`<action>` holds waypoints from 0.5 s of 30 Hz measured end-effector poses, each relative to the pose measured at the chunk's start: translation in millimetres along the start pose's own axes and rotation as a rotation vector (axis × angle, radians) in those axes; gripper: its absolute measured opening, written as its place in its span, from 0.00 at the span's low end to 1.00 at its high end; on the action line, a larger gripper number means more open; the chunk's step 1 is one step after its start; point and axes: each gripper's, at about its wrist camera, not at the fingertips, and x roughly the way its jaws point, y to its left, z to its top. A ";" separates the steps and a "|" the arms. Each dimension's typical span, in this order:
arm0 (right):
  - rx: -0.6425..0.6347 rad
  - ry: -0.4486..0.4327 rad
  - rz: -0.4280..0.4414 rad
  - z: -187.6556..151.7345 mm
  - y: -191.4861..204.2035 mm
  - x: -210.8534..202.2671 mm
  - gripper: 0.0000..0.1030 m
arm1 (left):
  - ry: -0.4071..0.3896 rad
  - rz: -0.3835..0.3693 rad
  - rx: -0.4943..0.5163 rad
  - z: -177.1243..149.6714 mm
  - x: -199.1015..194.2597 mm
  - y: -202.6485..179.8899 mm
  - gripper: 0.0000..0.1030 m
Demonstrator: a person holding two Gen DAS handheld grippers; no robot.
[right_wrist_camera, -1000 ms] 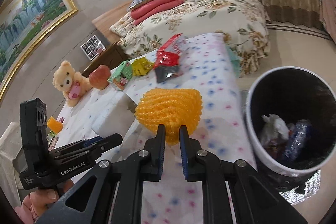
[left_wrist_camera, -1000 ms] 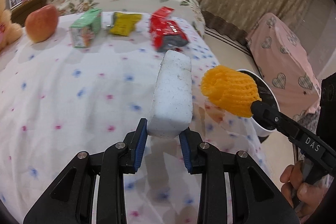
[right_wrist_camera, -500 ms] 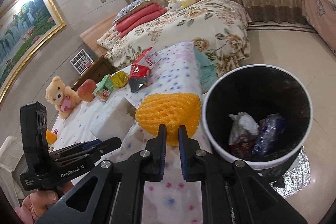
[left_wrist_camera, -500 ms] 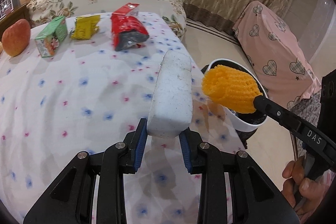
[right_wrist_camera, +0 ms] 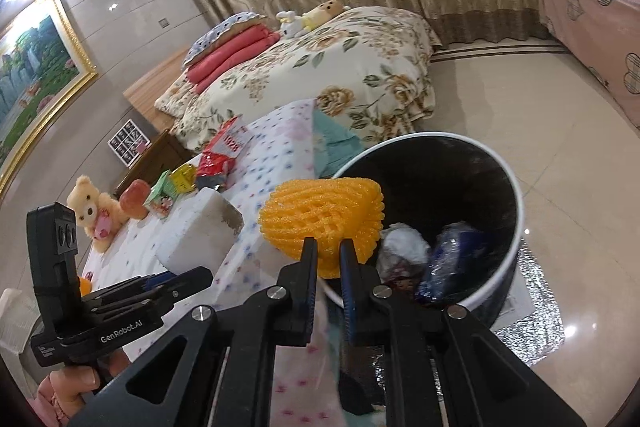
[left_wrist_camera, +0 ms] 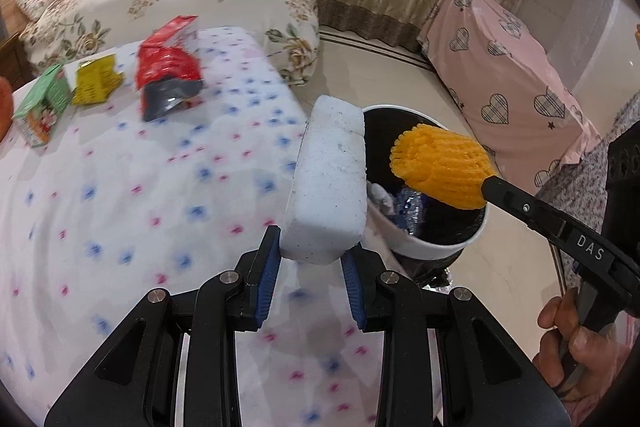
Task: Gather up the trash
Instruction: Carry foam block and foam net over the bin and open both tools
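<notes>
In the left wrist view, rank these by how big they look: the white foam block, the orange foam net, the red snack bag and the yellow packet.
1. white foam block, though it is nearest the camera, in the left tool
2. orange foam net and red snack bag: too alike to separate
3. yellow packet, farther off

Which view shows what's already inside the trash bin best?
The right wrist view: it looks down into the trash bin, showing crumpled white paper and a blue wrapper. In the left wrist view, the white foam block and orange foam net cover most of it.
</notes>
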 end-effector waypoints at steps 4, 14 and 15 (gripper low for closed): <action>0.015 -0.004 -0.020 0.5 -11.1 -3.3 0.11 | 0.008 -0.011 0.023 3.6 6.8 -10.9 0.28; 0.036 -0.008 -0.067 2.4 -33.9 -6.7 0.11 | 0.039 -0.040 0.062 10.6 24.3 -35.6 0.28; 0.039 -0.008 -0.070 3.9 -36.8 -6.3 0.11 | 0.042 -0.043 0.065 11.1 25.9 -37.8 0.28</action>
